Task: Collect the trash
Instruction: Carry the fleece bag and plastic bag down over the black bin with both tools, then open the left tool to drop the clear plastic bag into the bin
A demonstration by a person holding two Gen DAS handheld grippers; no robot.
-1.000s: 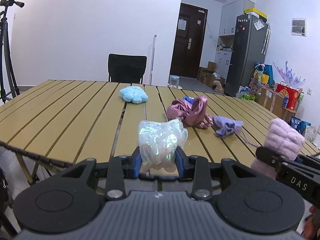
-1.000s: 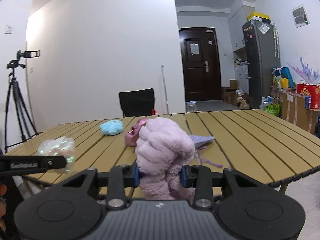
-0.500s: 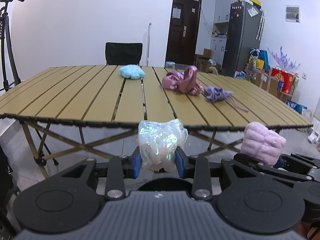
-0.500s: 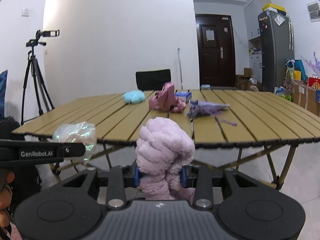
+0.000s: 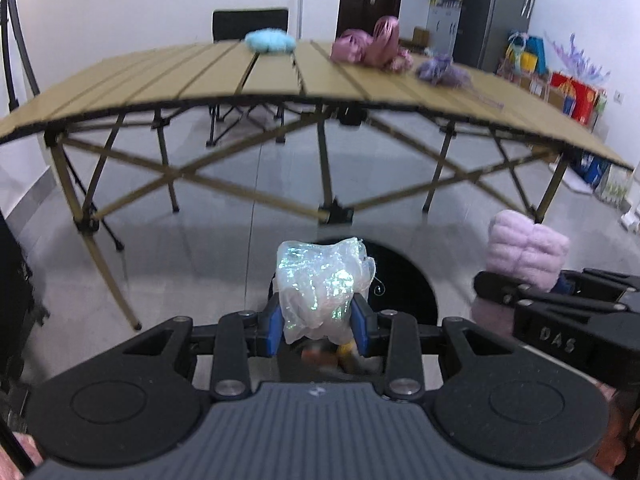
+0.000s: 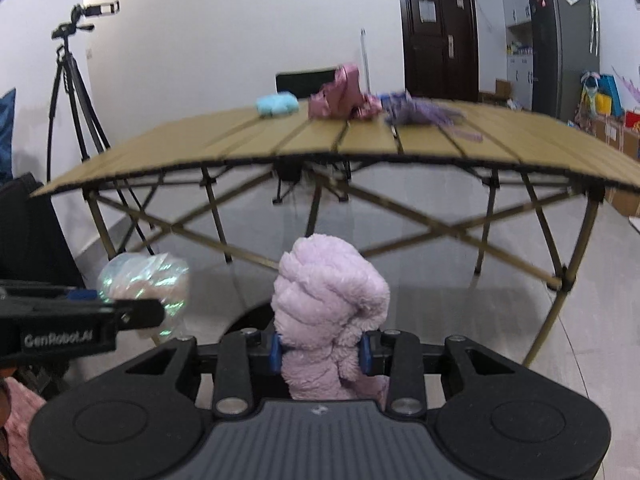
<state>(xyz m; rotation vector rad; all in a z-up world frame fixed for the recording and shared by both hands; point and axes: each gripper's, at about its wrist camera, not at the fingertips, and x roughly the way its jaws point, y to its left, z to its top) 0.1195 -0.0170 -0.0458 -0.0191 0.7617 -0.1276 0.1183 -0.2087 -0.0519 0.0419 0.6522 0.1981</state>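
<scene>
Left gripper (image 5: 318, 330) jaws clamped, right gripper (image 6: 319, 354) jaws clamped, side by side

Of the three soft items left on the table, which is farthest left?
The light blue fluffy one, left of the pink satin bundle and the purple pouch.

The left gripper (image 5: 319, 327) pinches glossy, iridescent crinkled film (image 5: 323, 283), the right gripper (image 6: 319, 349) matt fluffy lilac cloth (image 6: 329, 299); the slatted tabletop (image 5: 276, 76) looks like smooth wood.

At 6 o'clock, the right gripper (image 6: 319, 354) clamps a fluffy lilac bundle (image 6: 328, 312). At 9 o'clock, the left gripper (image 6: 132, 312) holds a crumpled iridescent wrapper (image 6: 148, 280). Toward 12 o'clock, a slatted table (image 6: 304, 140) carries blue (image 6: 277, 104), pink (image 6: 344, 94) and purple (image 6: 420, 112) bundles.
</scene>
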